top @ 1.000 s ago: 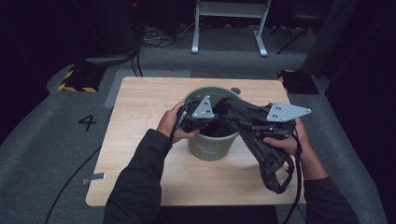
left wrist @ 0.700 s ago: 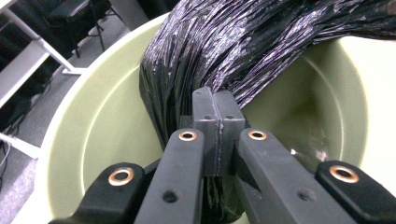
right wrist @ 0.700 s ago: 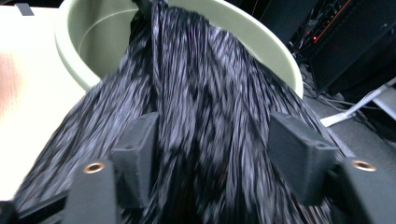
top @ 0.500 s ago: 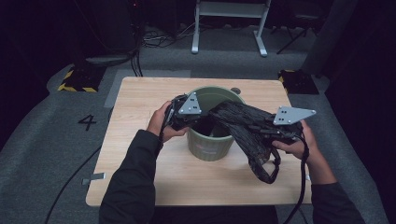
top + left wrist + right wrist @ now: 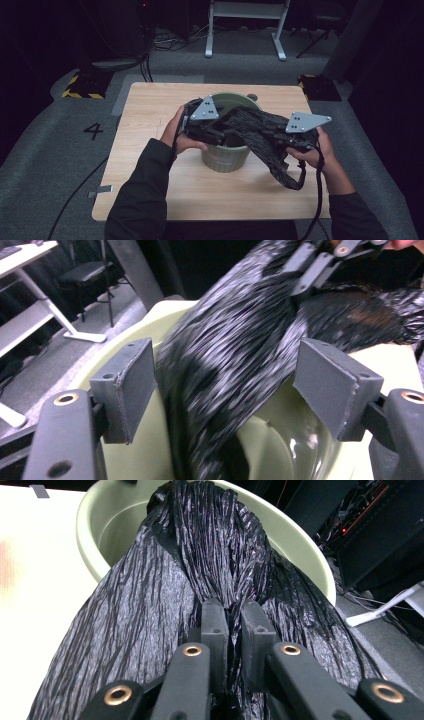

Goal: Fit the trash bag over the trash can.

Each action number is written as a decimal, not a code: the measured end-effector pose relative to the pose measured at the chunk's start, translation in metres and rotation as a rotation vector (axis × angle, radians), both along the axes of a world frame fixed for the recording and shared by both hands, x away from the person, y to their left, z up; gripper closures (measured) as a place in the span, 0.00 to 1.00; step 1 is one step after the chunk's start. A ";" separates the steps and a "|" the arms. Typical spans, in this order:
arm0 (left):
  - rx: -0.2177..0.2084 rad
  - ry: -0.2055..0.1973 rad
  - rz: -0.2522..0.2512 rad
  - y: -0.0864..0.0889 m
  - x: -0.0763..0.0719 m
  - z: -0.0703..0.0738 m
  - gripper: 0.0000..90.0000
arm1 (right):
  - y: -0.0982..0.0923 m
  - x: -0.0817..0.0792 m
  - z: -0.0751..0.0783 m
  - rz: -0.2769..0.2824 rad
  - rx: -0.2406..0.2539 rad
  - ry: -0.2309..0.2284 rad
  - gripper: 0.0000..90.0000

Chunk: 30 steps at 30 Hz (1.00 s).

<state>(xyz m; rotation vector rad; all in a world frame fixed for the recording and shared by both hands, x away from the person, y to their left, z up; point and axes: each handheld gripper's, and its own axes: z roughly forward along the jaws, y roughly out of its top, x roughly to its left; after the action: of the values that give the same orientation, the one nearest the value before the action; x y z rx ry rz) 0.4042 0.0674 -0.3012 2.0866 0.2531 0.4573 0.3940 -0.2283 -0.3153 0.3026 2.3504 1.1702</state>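
Note:
A pale green bin [image 5: 226, 159] stands mid-table. A crinkled black plastic bag [image 5: 265, 137] runs from inside the bin over its right rim and hangs down beside it. My left gripper [image 5: 220, 132] is over the bin's mouth. In the left gripper view my left gripper [image 5: 227, 375] has just been opening: its pads [image 5: 131, 385] stand wide apart, and the blurred bag [image 5: 235, 355] passes between them untouched. My right gripper [image 5: 232, 612] has just been closing and is now shut on a gathered fold of the bag [image 5: 150, 610], just outside the bin's rim [image 5: 100, 525].
The bin sits on a light wooden table [image 5: 150, 105] on grey carpet. A white metal stand [image 5: 245, 30] and cables lie beyond the far edge. Yellow-and-black striped blocks [image 5: 82, 85] sit at the table's far corners. A "4" [image 5: 93, 131] is marked on the floor at left.
My left gripper has shifted slightly left over the bin's near rim. The bag still stretches from the bin to my right gripper, which has hardly moved.

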 end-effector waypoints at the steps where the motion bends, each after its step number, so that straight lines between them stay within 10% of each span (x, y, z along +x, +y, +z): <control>1: 0.022 -0.011 -0.006 -0.005 -0.002 0.000 0.28 | 0.002 0.000 0.001 0.002 -0.002 -0.002 0.92; 5: 0.100 -0.041 0.019 -0.023 -0.004 -0.002 0.38 | 0.008 -0.001 0.004 0.014 -0.003 -0.003 0.92; 9: 0.167 -0.069 0.034 -0.024 -0.001 -0.005 0.77 | 0.007 -0.003 0.004 0.029 0.017 0.007 0.88; 13: 0.176 -0.069 0.024 -0.017 0.002 -0.008 0.95 | 0.002 -0.004 0.003 0.054 0.049 0.015 0.82; 24: 0.156 -0.037 0.040 0.002 0.011 -0.015 0.97 | -0.011 -0.008 0.004 0.003 0.080 0.009 0.42; 30: 0.112 -0.012 0.059 0.015 0.015 -0.015 0.90 | -0.021 -0.007 -0.002 -0.014 0.078 0.015 0.79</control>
<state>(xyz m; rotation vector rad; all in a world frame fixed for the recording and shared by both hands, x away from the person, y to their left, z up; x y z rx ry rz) 0.4188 0.0823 -0.3167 2.1896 0.2885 0.5295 0.3867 -0.2493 -0.3175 0.3553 2.3154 1.2594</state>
